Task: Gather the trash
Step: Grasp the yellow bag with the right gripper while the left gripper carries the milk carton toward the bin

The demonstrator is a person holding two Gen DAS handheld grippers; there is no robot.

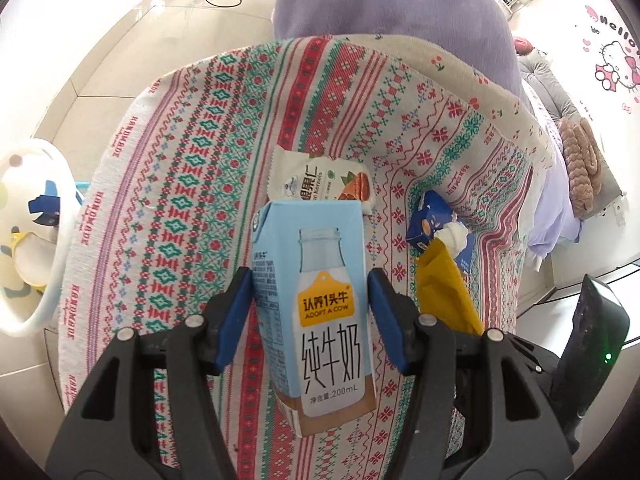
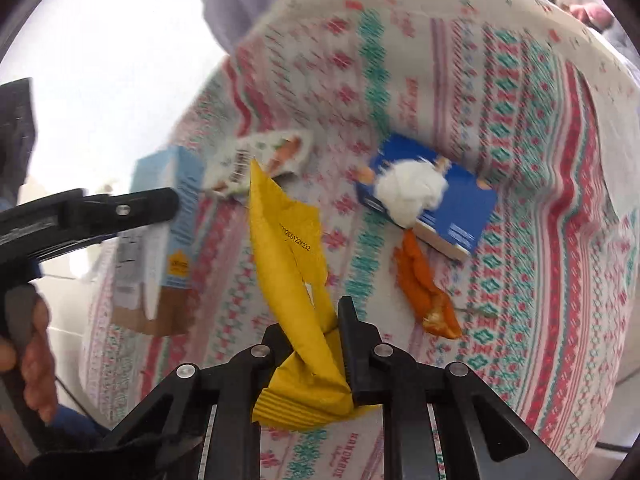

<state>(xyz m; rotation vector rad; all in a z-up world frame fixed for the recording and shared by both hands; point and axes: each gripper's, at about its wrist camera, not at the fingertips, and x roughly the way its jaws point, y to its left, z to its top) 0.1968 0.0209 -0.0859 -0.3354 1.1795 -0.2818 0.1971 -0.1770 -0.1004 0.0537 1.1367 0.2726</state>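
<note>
My left gripper [image 1: 310,312] is shut on a light blue milk carton [image 1: 320,300] and holds it upright over the patterned tablecloth [image 1: 180,160]. The carton also shows in the right wrist view [image 2: 168,216], with the left gripper's finger [image 2: 120,210] against it. My right gripper [image 2: 316,340] is shut on a yellow wrapper [image 2: 288,248], which also shows in the left wrist view [image 1: 444,284]. On the cloth lie a white nut packet [image 1: 320,180], a dark blue box [image 2: 452,200] with a white crumpled tissue [image 2: 412,188] on it, and an orange peel [image 2: 424,292].
A white bin with a rounded rim [image 1: 52,240] stands on the floor left of the table. A lilac-covered chair [image 1: 392,0] is behind the table. A bed with blankets [image 1: 580,160] lies at the right.
</note>
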